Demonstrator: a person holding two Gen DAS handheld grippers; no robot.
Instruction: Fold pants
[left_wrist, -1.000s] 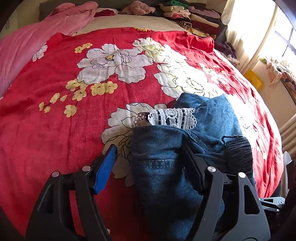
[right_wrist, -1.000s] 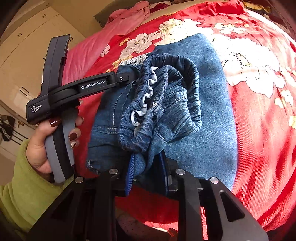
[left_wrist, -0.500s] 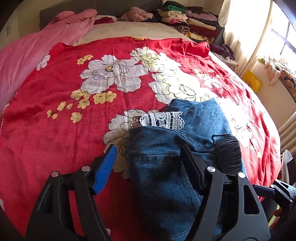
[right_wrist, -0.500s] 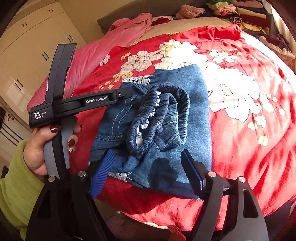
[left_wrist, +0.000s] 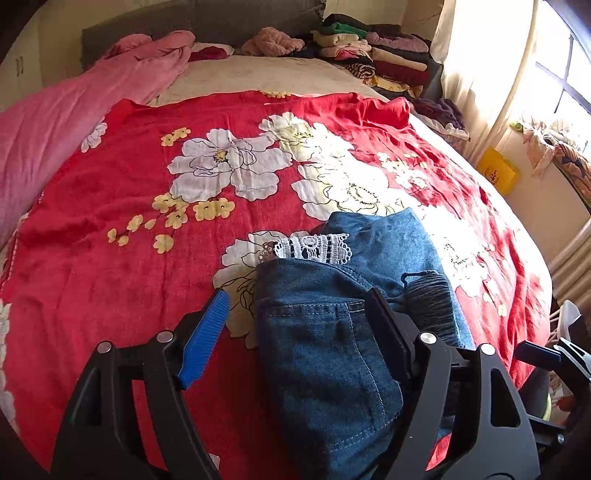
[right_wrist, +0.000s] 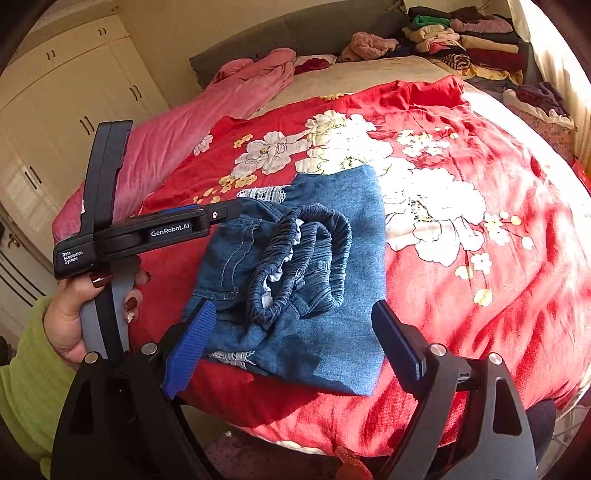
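Blue denim pants (right_wrist: 317, 280) with white lace trim (left_wrist: 314, 249) and a gathered elastic waistband (right_wrist: 306, 258) lie folded in a bundle near the front edge of the bed. My left gripper (left_wrist: 295, 325) is open, its jaws spread on either side of the bundle's left part without closing on it. It also shows in the right wrist view (right_wrist: 221, 216), at the bundle's far left corner. My right gripper (right_wrist: 291, 339) is open and empty, just in front of the pants.
A red floral bedspread (left_wrist: 129, 258) covers the bed. A pink blanket (left_wrist: 74, 122) lies along the left side. Stacks of folded clothes (left_wrist: 373, 59) stand at the headboard. A white wardrobe (right_wrist: 55, 122) stands left, a window with curtain (left_wrist: 491, 74) right.
My right gripper opened, let go of the pants' waistband and drew back from the bed. The bundle settled flat. My left gripper drew back slightly, still open.
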